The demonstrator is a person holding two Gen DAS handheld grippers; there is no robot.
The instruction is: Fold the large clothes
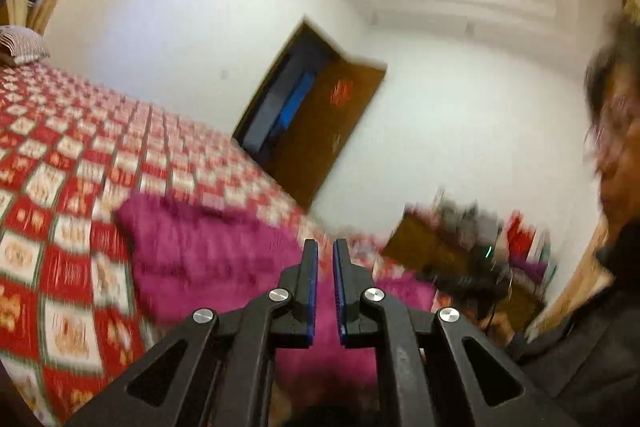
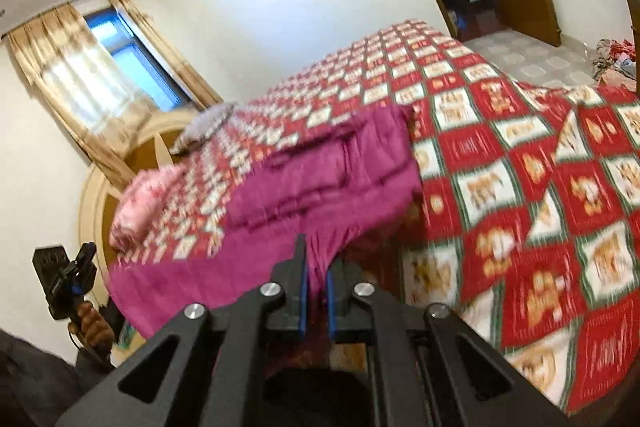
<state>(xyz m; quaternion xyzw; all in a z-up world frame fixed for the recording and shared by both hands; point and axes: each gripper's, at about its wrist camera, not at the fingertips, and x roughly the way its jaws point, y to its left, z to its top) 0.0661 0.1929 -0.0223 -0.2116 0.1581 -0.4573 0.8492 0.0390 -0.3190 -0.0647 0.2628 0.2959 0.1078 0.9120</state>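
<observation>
Through my left wrist camera, the magenta garment [image 1: 208, 259] is lying on the red-and-cream checked bedspread [image 1: 60, 155], its long axis running from the far left of the bed toward me and passing under my tongs. My left gripper [image 1: 326, 251] is pointing about level across the room toward the brown door [image 1: 332, 131], tilted so the bed is sloping across the picture. Its blue-lined fingers [image 1: 311, 287] are standing nearly together with only a narrow slit between them; I am reading them as clenched, and whether any cloth is pinched there I cannot tell, since the fabric is showing behind and below rather than clearly between the pads. A person [image 1: 612, 211] in dark clothing is showing at the right edge, blurred.

Through my right wrist camera, my right gripper [image 2: 316, 259] is angling downward over the near edge of the bed. It is clenched on the magenta garment [image 2: 320, 179]: a fold of the cloth is rising straight into the slit between the pads. From there the garment is stretching away toward the headboard [image 2: 156, 147] and the striped pillow [image 2: 204, 127], bunched in folds in the middle of the bedspread [image 2: 520, 187]. At the lower left, my left hand [image 2: 94, 323] is gripping the handle of my left gripper [image 2: 86, 259], held upright beside the bed near the pink pillow [image 2: 140, 203]. The curtained window [image 2: 116, 59] is showing beyond.
</observation>
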